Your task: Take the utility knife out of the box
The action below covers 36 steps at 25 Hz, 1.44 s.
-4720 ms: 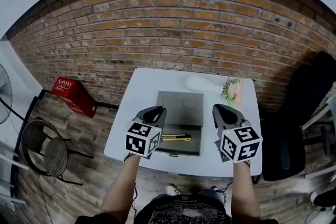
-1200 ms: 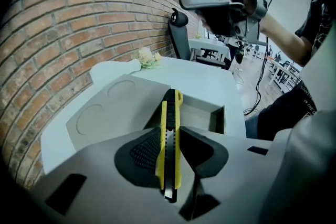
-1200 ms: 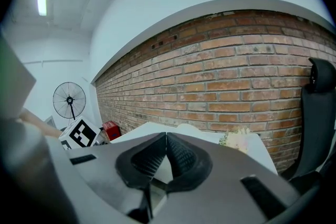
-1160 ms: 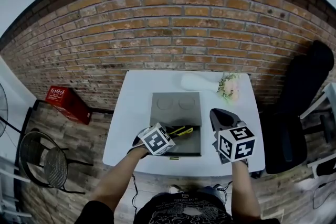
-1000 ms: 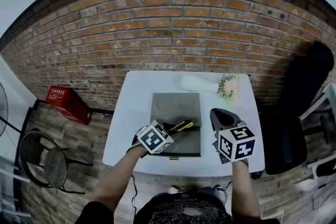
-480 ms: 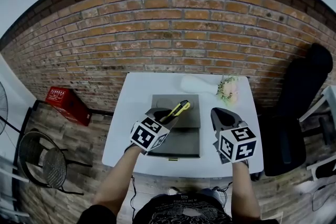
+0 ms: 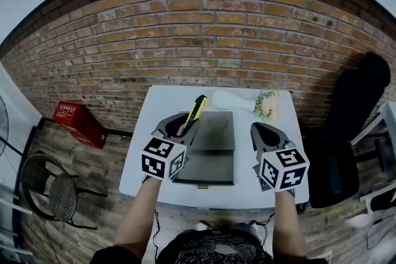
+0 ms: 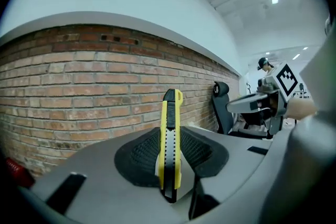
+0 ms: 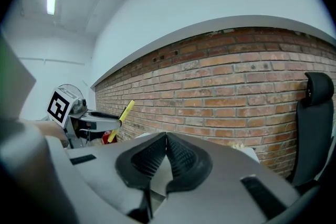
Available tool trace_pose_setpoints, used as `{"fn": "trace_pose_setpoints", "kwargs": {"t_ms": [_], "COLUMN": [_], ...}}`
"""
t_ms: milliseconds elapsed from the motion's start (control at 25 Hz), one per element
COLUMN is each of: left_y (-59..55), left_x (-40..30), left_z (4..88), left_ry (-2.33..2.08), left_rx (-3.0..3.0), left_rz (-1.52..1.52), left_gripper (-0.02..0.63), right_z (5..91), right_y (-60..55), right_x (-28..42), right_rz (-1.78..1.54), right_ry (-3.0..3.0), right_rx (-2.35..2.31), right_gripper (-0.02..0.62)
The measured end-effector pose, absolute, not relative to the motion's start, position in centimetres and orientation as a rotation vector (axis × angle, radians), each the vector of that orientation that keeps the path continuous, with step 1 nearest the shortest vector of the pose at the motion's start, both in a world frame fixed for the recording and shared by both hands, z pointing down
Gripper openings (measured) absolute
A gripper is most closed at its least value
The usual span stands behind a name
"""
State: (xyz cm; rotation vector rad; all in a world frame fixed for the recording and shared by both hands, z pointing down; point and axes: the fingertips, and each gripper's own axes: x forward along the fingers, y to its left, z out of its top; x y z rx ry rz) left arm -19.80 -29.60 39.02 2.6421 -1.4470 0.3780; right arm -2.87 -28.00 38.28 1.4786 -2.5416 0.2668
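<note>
My left gripper (image 7: pixel 180 125) is shut on the yellow and black utility knife (image 7: pixel 196 108), held above the left side of the open grey box (image 7: pixel 210 164). The knife sticks up and away toward the brick wall. In the left gripper view the knife (image 8: pixel 169 113) stands on edge between the black pads of my left gripper (image 8: pixel 170 135). My right gripper (image 7: pixel 265 136) hovers to the right of the box. Its pads meet with nothing between them in the right gripper view (image 9: pixel 166 139). That view also shows the left gripper (image 9: pixel 97 120) with the knife (image 9: pixel 124 112).
The box lies on a small white table (image 7: pixel 153 151) against a brick wall. A white vase (image 7: pixel 232 99) lies on its side at the table's back, with flowers (image 7: pixel 270 105) beside it. A black chair (image 7: pixel 352 127) stands right, a red crate (image 7: pixel 77 115) and a wire chair (image 7: pixel 46 185) left.
My left gripper has risen out of the box with the knife, which has swung from lying flat to pointing up and away. The right gripper has barely moved.
</note>
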Motion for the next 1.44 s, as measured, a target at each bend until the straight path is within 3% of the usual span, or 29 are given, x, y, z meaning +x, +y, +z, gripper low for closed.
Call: {"fn": "trace_pose_setpoints", "kwargs": {"t_ms": [480, 1440], "left_y": [-27.7, -27.3], "left_x": [-23.6, -24.1], "left_z": [35.8, 36.2], "left_ry": [-1.700, -1.717], "left_rx": [2.564, 2.522], "left_rz": [0.128, 0.093], "left_gripper": [0.130, 0.130], "right_z": [36.4, 36.4], "right_y": [-27.5, -27.6], "right_x": [-2.6, -2.0], "right_rz": [0.202, 0.190], "right_ry": [-2.562, -2.571], "right_rx": [1.519, 1.530], "right_gripper": [0.018, 0.018]}}
